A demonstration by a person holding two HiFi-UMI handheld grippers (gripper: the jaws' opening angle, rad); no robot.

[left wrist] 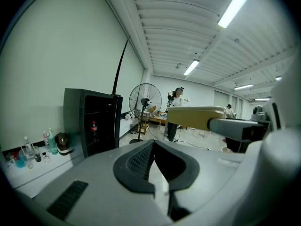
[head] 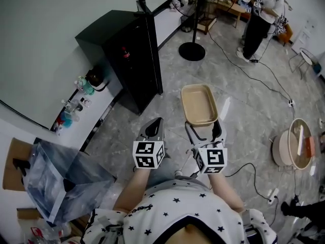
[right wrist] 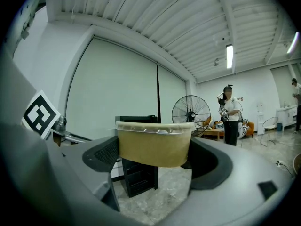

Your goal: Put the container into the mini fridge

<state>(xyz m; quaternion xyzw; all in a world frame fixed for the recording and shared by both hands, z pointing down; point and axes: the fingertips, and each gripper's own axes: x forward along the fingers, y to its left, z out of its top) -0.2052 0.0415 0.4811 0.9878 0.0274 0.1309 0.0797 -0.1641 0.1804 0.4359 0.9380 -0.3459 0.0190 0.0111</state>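
Observation:
In the head view my right gripper (head: pixel 203 129) is shut on the near end of a tan, open-topped container (head: pixel 199 103), which it holds level above the floor. The right gripper view shows the container (right wrist: pixel 154 145) clamped between the two dark pads (right wrist: pixel 106 155). My left gripper (head: pixel 154 128) hovers just to the left of it, shut and with nothing in it; its pads (left wrist: pixel 138 160) meet at the tip. The black mini fridge (head: pixel 122 55) stands ahead and to the left against the wall. A red-capped bottle (left wrist: pixel 93 127) shows in its front.
A pedestal fan (head: pixel 192 50) stands beyond the fridge, and cables trail over the marble floor. A person (head: pixel 261 19) stands at the far right. A low white ledge with bottles (head: pixel 76 105) runs along the left wall. A plastic bag (head: pixel 61 182) is near left, a round tub (head: pixel 292 146) to the right.

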